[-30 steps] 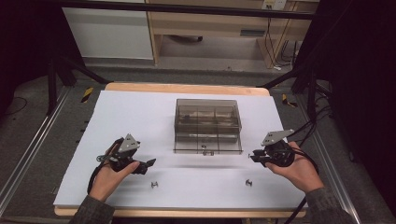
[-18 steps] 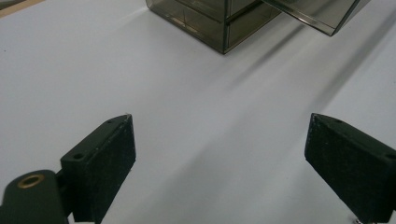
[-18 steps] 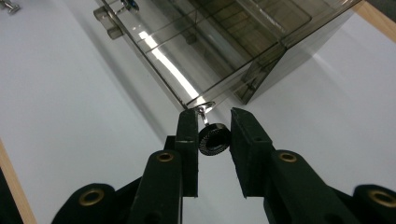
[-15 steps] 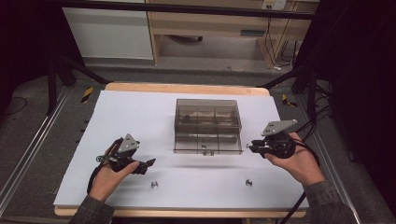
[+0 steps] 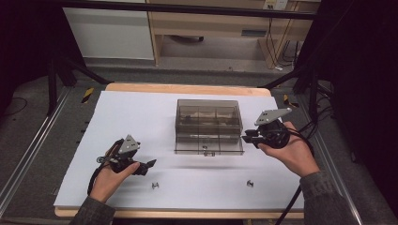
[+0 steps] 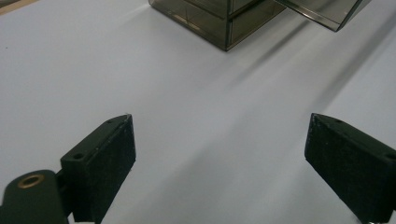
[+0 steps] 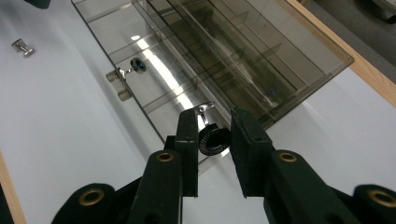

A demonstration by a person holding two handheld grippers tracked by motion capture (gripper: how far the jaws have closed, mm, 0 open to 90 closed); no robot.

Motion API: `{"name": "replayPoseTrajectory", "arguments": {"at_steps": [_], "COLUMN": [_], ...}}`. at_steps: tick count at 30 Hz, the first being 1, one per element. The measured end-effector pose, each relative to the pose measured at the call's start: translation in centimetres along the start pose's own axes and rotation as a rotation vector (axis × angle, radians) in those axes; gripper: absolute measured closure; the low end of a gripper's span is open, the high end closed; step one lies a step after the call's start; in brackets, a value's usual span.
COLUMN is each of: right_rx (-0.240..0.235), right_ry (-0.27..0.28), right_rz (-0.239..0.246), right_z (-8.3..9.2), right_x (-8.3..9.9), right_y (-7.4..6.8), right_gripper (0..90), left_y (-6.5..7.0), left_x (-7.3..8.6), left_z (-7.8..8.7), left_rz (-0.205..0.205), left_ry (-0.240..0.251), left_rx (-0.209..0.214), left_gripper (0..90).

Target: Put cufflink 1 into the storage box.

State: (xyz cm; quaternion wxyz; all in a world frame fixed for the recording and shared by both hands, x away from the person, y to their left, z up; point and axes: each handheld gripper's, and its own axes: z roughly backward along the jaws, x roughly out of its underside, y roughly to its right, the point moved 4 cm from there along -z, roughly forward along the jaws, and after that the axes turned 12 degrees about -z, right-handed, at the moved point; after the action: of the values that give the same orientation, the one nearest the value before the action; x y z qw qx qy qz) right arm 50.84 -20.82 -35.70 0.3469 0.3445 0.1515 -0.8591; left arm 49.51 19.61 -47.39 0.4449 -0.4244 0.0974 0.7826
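Your right gripper (image 5: 246,138) is held above the desk (image 5: 141,117) at the right front corner of the box (image 5: 209,125). In the right gripper view its fingers (image 7: 187,140) are clamped on a small knurled knob (image 7: 213,140), its metal stem poking up past the fingertips. Behind it lies the box's pulled-out drawer (image 7: 154,70), with another knob (image 7: 135,65) already fitted on the drawer front.

Your left gripper (image 5: 149,164) sits low over the desk at front left, well apart from the box. Its fingers (image 6: 105,158) stand wide apart with nothing between them, bare white surface beyond.

The box is smoky clear plastic with dividers inside, sitting mid-desk. Two loose knobs lie on the desk toward you: one (image 5: 154,185) just right of your left hand (image 5: 110,180), one (image 5: 250,183) near front right, below your right hand (image 5: 293,152).
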Motion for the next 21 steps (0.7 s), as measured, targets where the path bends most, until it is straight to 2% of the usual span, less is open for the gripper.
{"name": "replayPoseTrajectory", "arguments": {"at_steps": [12, 21], "right_rx": [-0.010, -0.022], "right_ry": [-0.020, -0.036], "right_rz": [0.011, 0.015], "right_z": [-2.3, -4.1], "right_x": [-2.4, -3.4], "right_y": [-0.8, -1.7], "right_gripper": [73.5, 73.4], "left_y": [-0.2, -0.2], "left_x": [0.2, 0.2], "left_z": [0.1, 0.1], "left_rz": [0.006, 0.007], "left_ry": [0.001, 0.002], "left_rx": [-0.008, -0.009], "left_gripper": [8.6, 8.6]}}
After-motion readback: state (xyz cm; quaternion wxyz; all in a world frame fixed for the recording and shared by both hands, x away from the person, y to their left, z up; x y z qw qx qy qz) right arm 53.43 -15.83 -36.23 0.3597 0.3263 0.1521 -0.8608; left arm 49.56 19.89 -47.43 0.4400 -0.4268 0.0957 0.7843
